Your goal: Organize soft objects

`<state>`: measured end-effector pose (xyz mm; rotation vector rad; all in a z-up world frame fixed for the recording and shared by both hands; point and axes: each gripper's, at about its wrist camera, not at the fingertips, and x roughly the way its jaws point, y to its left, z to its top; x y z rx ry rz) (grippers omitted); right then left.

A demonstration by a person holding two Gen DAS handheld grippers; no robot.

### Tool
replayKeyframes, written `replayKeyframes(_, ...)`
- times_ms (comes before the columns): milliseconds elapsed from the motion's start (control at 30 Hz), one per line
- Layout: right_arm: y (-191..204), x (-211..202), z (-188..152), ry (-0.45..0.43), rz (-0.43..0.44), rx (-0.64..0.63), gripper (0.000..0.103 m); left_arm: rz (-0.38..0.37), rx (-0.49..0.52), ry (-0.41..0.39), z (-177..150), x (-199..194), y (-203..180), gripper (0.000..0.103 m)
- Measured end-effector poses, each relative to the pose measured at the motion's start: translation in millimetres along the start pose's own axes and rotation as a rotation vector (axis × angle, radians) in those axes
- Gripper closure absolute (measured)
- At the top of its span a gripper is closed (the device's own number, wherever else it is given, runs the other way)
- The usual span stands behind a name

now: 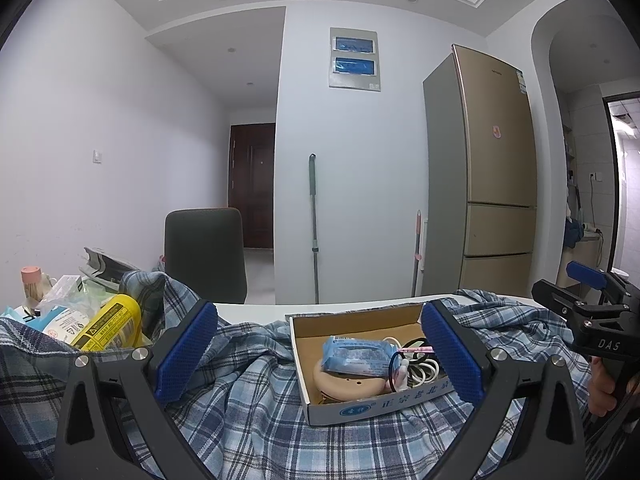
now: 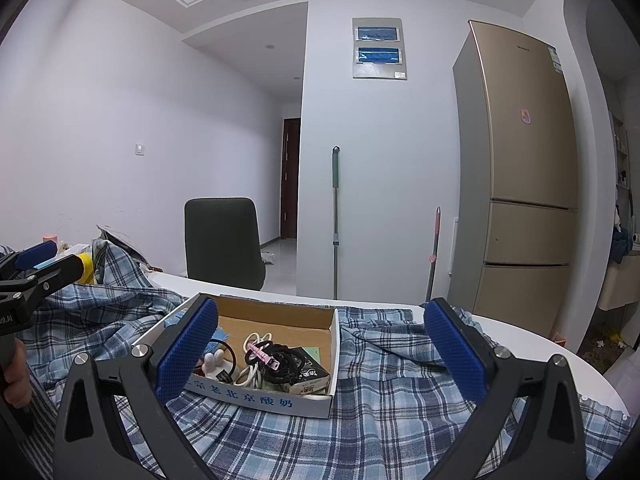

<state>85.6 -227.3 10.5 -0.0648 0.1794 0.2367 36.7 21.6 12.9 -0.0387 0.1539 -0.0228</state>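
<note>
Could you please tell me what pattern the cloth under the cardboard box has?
Blue, white and navy plaid cloth, clearest in the right wrist view.

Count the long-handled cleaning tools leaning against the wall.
2. A green-handled one stands against the white wall right of the chair; a shorter pink-handled one leans beside the fridge. The table hides both heads.

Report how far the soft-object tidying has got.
Done: nothing visibly; the plaid shirt lies rumpled across the table under the cardboard box. In hand: nothing; left tongs and right tongs are open and empty. Left: essentially everything.
</note>
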Motion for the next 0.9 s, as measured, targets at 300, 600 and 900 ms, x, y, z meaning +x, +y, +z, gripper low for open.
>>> replayKeyframes(300,0.3,0.0,0.0,-0.001,0.0,-0.001,0.0,-0.002,0.005,-0.003,1.5,-0.5,1.5,0.0)
replayKeyframes(600,0.9,-0.6,0.7,-0.003,0.002,-0.005,0.0,-0.002,0.006,-0.003,1.3,-0.5,1.3,0.0)
replayKeyframes(900,1.1,-0.6,0.5,-0.003,0.002,-0.006,0.0,-0.003,0.006,-0.004,1.2,-0.4,1.4,0.0)
